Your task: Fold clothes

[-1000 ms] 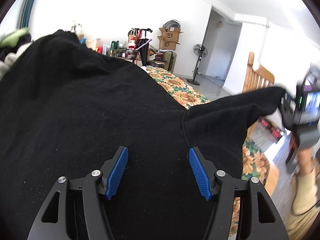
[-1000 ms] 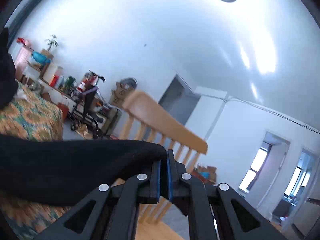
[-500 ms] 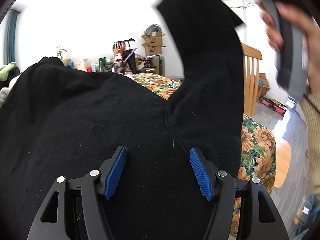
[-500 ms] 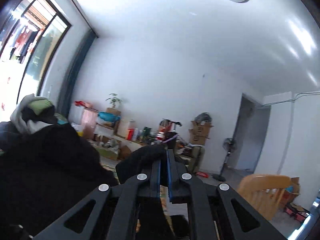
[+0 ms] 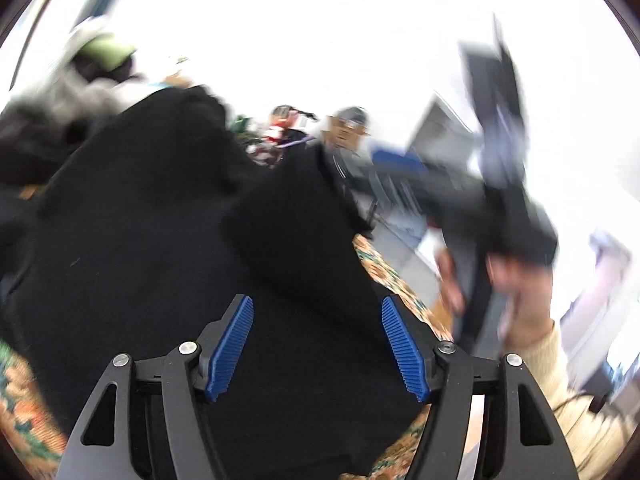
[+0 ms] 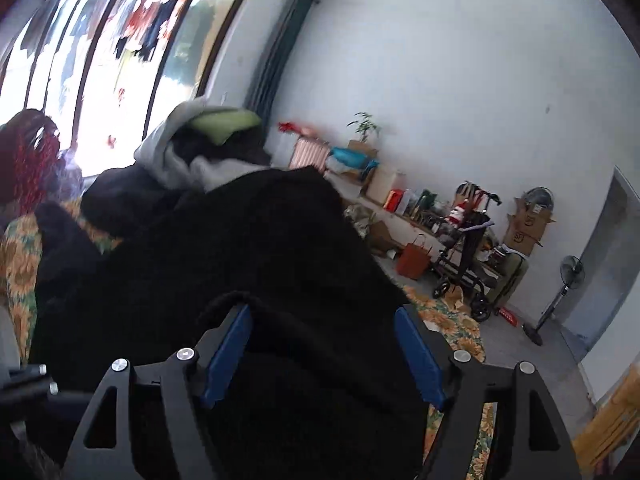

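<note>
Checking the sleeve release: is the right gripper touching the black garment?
Cannot tell. In the right wrist view the right gripper is open over the black garment, with no clear gap.

Your 2 wrist views sit low and close over the black garment [image 5: 168, 240] [image 6: 248, 264], facing the cluttered far wall; both share the clothes pile [image 5: 92, 68] [image 6: 200, 144] behind it.

Home bedroom: floral bedspread [image 6: 452, 320], heaped clothes pile [image 6: 200, 148], laundry outside window [image 6: 132, 32], pedestal fan [image 6: 560, 292], cardboard boxes [image 6: 528, 228] right.
</note>
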`<state>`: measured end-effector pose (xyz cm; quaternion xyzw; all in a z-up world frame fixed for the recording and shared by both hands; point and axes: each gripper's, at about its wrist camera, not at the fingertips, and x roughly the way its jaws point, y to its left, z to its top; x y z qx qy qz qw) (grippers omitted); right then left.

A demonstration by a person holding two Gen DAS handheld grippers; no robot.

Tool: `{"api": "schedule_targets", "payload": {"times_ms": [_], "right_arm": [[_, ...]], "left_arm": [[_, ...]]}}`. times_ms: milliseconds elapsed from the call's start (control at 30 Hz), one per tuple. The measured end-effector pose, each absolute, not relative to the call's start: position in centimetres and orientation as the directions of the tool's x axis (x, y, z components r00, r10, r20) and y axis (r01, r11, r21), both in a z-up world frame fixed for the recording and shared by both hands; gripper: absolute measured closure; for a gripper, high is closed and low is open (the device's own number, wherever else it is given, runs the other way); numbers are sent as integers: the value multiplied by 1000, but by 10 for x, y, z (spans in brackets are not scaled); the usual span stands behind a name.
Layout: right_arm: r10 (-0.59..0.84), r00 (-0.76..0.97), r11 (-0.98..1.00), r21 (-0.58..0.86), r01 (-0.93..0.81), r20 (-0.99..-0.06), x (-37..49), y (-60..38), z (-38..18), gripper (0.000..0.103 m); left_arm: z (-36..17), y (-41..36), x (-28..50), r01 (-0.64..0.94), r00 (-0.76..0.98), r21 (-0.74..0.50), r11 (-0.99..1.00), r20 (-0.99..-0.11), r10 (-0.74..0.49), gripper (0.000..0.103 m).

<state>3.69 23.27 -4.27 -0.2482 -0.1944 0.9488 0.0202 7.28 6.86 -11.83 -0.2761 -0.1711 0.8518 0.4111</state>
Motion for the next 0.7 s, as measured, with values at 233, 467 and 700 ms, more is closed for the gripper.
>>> {"api": "schedule_targets", "payload": {"times_ms": [233, 467, 700], "right_arm": [[77, -871, -945, -313, 92, -486, 104, 299, -45, 18], [191, -872, -965, -250, -82, -451, 133, 362, -36, 17], [256, -805, -951, -288, -111, -535, 144, 377, -90, 18]], "left_arm": [[-132, 39, 51, -425, -523, -726, -540, -290, 802, 34], [-106, 77, 75, -533, -610, -430, -729, -403, 683, 34], [-101, 120, 87, -533, -665, -242, -811, -473, 578, 34]]}}
